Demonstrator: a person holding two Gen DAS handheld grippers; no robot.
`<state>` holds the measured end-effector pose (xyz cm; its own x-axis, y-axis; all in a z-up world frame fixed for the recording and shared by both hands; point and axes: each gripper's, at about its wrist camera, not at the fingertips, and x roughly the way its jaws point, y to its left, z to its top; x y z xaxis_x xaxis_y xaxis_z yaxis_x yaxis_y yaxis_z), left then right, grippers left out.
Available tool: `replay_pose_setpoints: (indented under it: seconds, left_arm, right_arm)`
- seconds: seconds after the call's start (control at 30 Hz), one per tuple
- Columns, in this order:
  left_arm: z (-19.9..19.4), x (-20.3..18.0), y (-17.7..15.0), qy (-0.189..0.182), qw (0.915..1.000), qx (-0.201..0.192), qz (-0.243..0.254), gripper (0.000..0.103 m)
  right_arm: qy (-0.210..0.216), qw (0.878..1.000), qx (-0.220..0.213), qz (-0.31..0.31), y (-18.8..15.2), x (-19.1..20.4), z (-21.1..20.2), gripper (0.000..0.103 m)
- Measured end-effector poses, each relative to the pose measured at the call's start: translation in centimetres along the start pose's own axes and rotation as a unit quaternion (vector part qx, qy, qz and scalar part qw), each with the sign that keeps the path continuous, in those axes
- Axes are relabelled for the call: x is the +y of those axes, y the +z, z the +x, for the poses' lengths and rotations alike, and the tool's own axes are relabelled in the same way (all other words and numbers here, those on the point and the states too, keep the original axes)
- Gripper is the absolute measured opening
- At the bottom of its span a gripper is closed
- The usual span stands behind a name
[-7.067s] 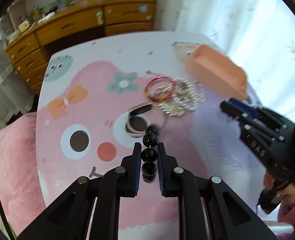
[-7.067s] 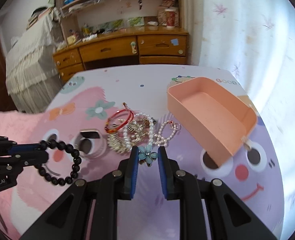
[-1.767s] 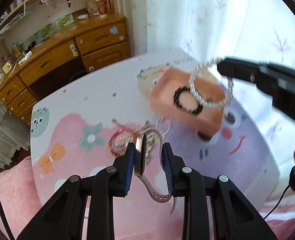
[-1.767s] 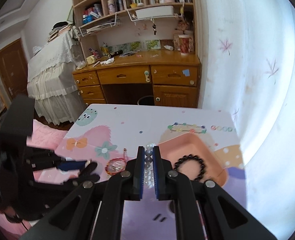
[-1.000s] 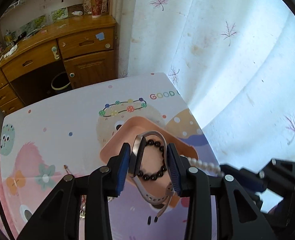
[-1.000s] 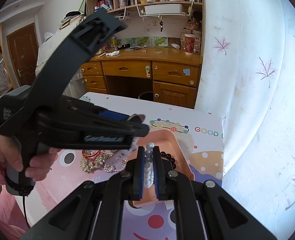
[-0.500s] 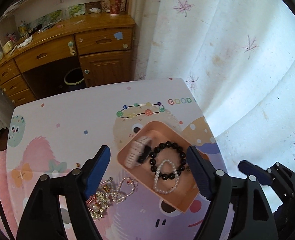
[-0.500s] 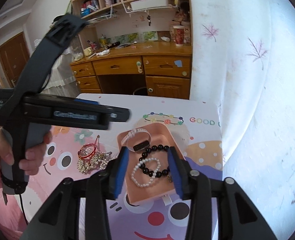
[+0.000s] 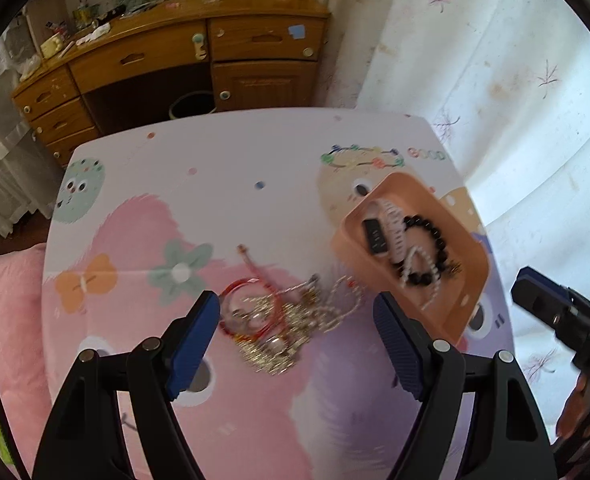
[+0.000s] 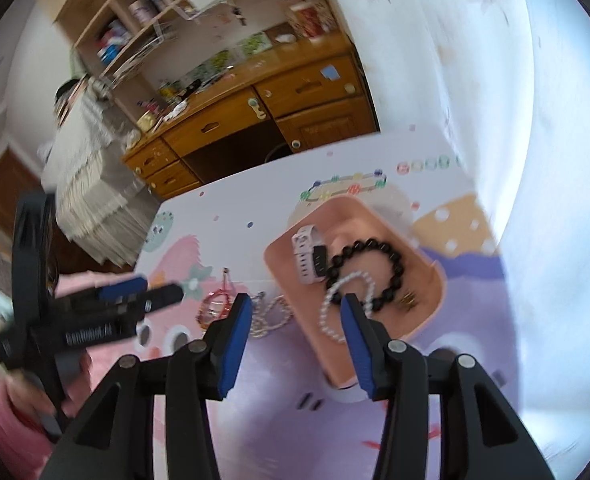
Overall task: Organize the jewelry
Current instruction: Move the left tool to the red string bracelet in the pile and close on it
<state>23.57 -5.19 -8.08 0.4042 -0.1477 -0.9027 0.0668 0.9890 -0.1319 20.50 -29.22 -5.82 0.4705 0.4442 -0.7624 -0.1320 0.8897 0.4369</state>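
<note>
Glossy black beads [image 10: 369, 270], matt tray [image 10: 435, 292]

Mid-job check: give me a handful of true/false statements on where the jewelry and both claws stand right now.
1. The black bead bracelet lies in the pink tray. True.
2. The left claw is shut on the watch. False: it is open and empty; the watch lies in the tray.
3. The pearl bracelet lies in the tray, overlapping the black beads. True.
4. The red bangle is in the tray. False: it lies on the table mat with the tangled chains.
5. The right claw holds a bracelet. False: it is open and empty.
</note>
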Motion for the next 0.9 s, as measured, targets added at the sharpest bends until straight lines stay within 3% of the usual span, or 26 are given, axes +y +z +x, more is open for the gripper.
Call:
replay_pose_setpoints:
  seconds: [0.27, 0.5, 0.67, 0.9]
  left_arm:
    - [-0.1, 4.4, -1.1, 0.013, 0.9991, 0.027, 0.029, 0.078]
    - [1.3, 6.3, -0.5, 0.008, 0.9949, 0.055, 0.084, 0.078]
    - [4.2, 6.7, 0.2, -0.029, 0.9891, 0.1, 0.103, 0.078]
    - [8.8, 5.8, -0.2, -0.049, 0.9768, 0.152, 0.142, 0.08]
  right_arm:
    - [0.033, 0.993, 0.032, 0.113, -1.5, 1.1, 3.0, 0.047]
    - [0.041, 0.986, 0.053, 0.15, -3.8, 3.5, 6.0, 0.048]
    - [0.005, 0.991, 0.06, 0.12, -5.9, 5.6, 8.2, 0.048]
    - [-0.058, 0.997, 0.053, -0.001, -9.3, 9.6, 11.3, 0.048]
